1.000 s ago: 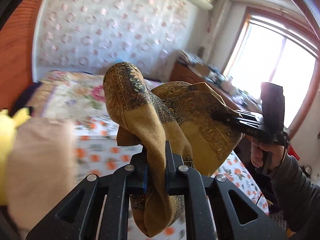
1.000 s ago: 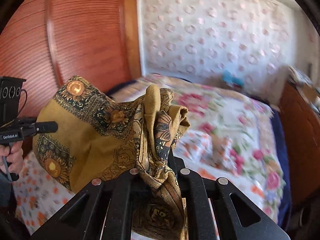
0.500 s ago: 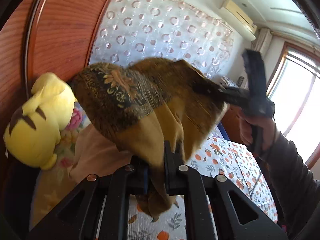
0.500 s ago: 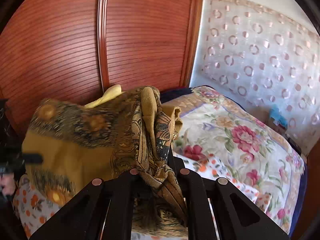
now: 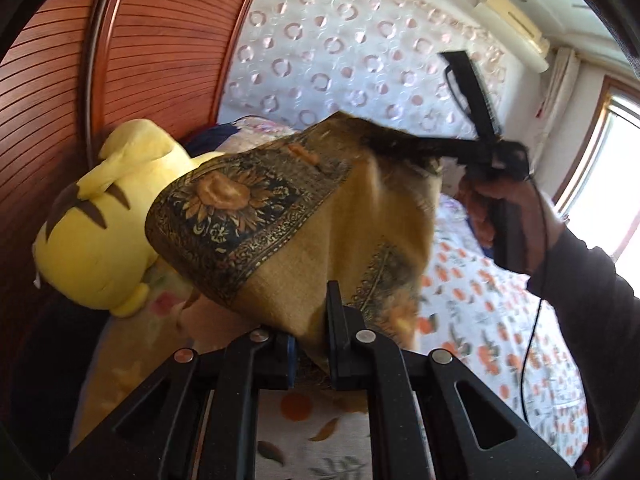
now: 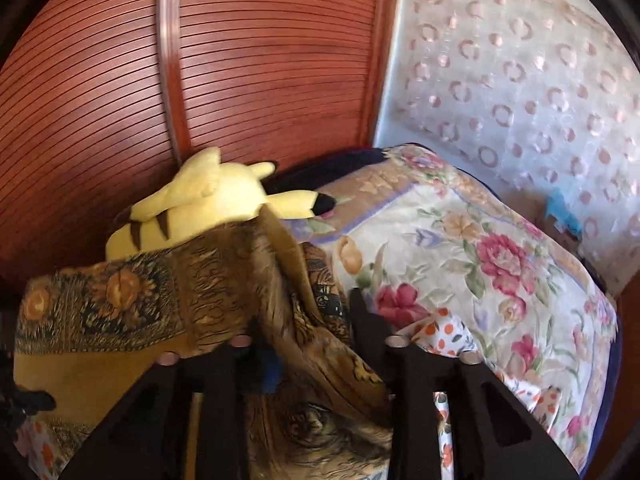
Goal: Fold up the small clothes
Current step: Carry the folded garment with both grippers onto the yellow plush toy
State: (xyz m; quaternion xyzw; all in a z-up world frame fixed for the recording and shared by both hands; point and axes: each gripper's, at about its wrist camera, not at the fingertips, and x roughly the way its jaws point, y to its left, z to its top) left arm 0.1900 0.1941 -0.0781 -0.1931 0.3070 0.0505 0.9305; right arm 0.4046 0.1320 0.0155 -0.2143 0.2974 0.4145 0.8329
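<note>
A mustard-gold cloth with a dark sunflower border hangs in the air between both grippers above the bed. My left gripper is shut on its lower edge. In the left wrist view the right gripper grips the cloth's far upper corner, held by a hand at the right. In the right wrist view the cloth drapes over the right gripper, whose jaws stand wider apart with cloth between them; the image is blurred and the grip is unclear.
A yellow plush toy lies against the red wooden headboard. A floral quilt lies beside it. An orange-print sheet covers the bed below. A window is at the right.
Both grippers swung with the cloth toward the headboard, and the plush came into view. The cloth spread wider between them. The right gripper's jaws look wider apart than before.
</note>
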